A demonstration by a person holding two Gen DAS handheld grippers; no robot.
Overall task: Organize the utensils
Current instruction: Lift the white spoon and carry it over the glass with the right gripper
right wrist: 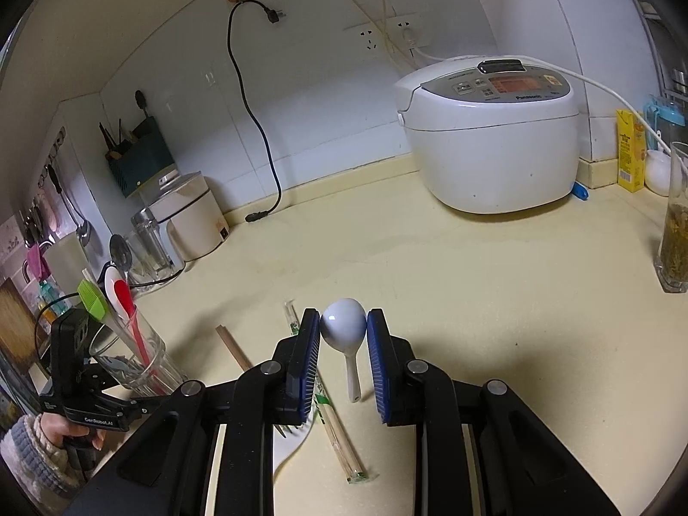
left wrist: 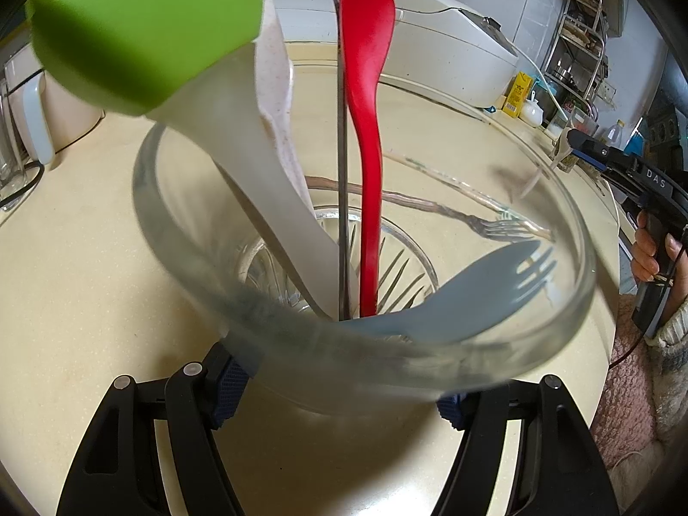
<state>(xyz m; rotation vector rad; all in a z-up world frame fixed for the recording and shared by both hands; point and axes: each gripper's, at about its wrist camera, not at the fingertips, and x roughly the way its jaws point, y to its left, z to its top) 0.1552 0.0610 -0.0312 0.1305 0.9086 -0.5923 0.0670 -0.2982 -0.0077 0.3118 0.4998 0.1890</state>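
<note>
My left gripper (left wrist: 339, 391) is shut on a clear glass cup (left wrist: 559, 301) and holds it tilted over the counter. In the cup stand a green-headed brush (left wrist: 146, 30), a red spatula (left wrist: 370, 86), a grey-blue plastic fork (left wrist: 464, 292) and a thin metal handle (left wrist: 342, 172). The cup also shows in the right wrist view (right wrist: 142, 357). My right gripper (right wrist: 343, 344) hangs over a white spoon (right wrist: 346, 335) that lies on the counter; its pads flank the spoon's bowl, and I cannot tell whether they touch it.
Wrapped chopsticks (right wrist: 331, 421), a bare wooden stick (right wrist: 234, 346) and a white fork (right wrist: 292, 443) lie under my right gripper. A white rice cooker (right wrist: 490, 137) stands at the back. A tall glass (right wrist: 675, 223) stands far right, a kettle (right wrist: 189, 215) at the left.
</note>
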